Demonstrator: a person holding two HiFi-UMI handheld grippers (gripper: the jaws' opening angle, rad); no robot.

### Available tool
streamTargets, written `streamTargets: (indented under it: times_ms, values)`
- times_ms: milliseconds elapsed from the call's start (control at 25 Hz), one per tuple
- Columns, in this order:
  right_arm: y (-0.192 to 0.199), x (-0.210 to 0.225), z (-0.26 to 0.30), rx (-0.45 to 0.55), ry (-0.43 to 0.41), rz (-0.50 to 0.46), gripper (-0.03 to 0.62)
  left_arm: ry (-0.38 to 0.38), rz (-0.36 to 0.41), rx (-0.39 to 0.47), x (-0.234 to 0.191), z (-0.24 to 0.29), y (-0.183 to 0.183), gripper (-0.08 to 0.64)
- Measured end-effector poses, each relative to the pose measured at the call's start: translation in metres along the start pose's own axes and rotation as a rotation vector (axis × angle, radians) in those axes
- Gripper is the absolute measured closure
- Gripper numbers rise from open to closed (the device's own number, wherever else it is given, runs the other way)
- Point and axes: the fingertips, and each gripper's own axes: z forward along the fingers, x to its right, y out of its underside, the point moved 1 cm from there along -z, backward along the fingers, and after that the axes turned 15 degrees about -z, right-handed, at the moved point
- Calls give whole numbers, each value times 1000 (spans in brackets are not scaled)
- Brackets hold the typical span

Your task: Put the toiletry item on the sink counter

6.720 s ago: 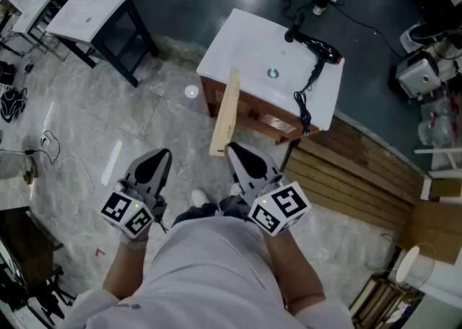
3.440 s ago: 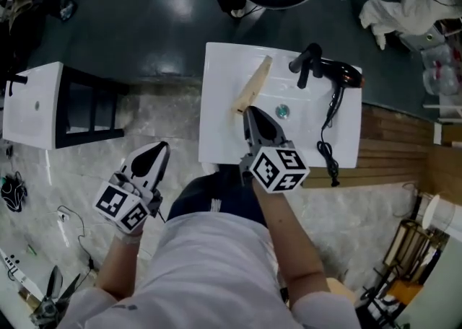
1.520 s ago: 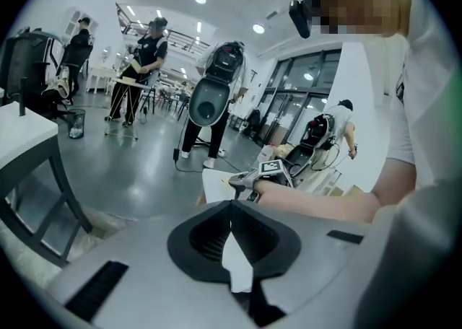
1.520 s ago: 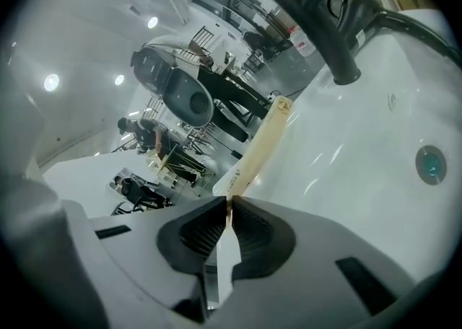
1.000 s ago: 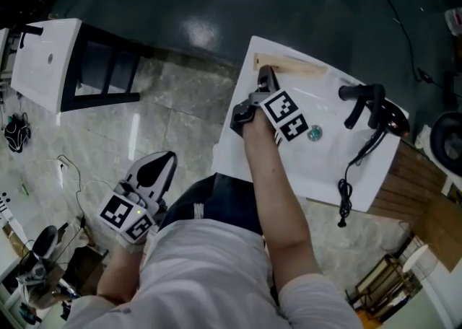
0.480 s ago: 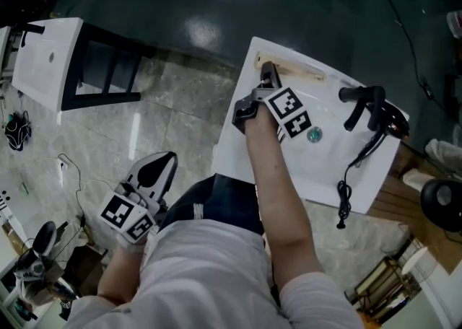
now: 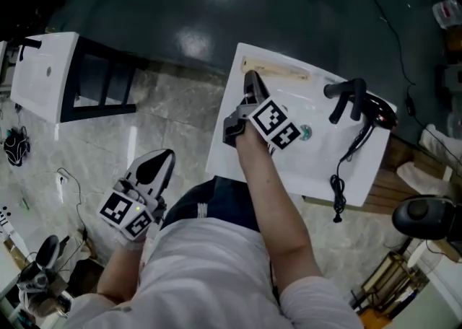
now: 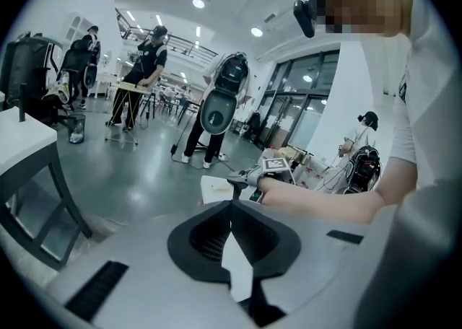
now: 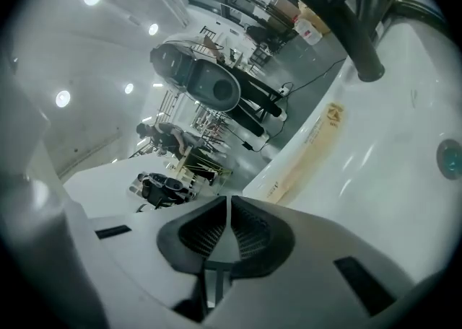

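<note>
Beige toiletry box (image 7: pixel 278 70) lies on white bench (image 7: pixel 317 165) | right gripper (image 7: pixel 250 81) fingers pressed together, empty, beside it | left gripper (image 7: pixel 160 158) same | job looks done

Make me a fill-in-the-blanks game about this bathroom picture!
1. The beige box lies flat along the far edge of the white ____.
2. The hair dryer next to the faucet is coloured ____.
3. The right gripper has ____ between its jaws, which are together.
4. The left gripper hangs low over the tiled ____.

Missing words: sink; black; nothing; floor.
</note>
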Motion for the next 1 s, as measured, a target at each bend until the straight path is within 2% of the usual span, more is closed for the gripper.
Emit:
streamTargets:
  times_ms: [480, 880, 1000]
  values:
    - [-33, -41, -67, 9, -97, -177, 565, 102, 49, 10, 39, 25, -26, 543]
    - [-68, -86, -132, 39, -149, -541, 565, 184, 99, 17, 69, 41, -45, 543]
    - [-72, -98, -150, 45, -167, -613, 565, 214, 113, 19, 77, 45, -49, 543]
